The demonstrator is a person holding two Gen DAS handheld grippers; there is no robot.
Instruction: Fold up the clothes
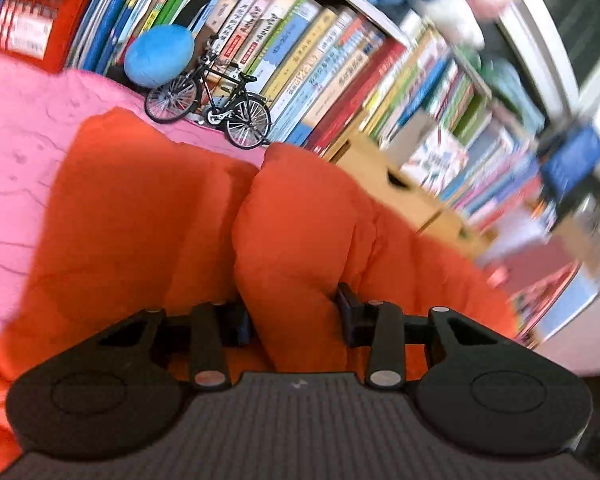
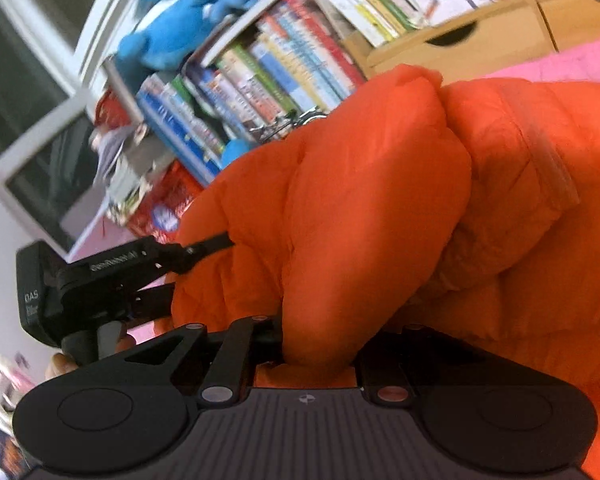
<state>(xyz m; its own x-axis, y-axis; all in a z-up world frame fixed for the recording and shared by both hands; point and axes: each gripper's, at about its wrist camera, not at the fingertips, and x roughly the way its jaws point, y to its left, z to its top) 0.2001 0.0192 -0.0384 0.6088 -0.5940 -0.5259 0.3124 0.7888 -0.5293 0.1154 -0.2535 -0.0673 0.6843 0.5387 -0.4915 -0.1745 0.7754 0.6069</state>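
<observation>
The left claw is gripping a thick puffy fold of the orange jacket, its two fingers pressing in from either side of that padded roll. The jacket is billowing up ahead of the claw and spreading out to both sides of it, lying over the pink cover that is showing beyond the claw's left finger. Farther ahead, past the jacket's far edge, a small black model bicycle is standing, with a blue plush ball just behind it and rows of books filling the shelf at the back. Ahead and to the right of the claw, light wooden drawers are sitting under the books, though that side is blurring badly.

Over in the right wrist view, the right claw is clamping narrowly on another bunched fold of the same orange jacket, the cloth bulging straight up from between its fingers and hiding the fingertips. The bulk of the jacket is piling ahead and to the right of this claw. To its left, the other gripper is reaching into the jacket's side, its black finger sinking into the padding. A blue plush toy is perched on the bookshelf far ahead and to the left, and the pink cover is peeking out beyond the jacket at the far right.
</observation>
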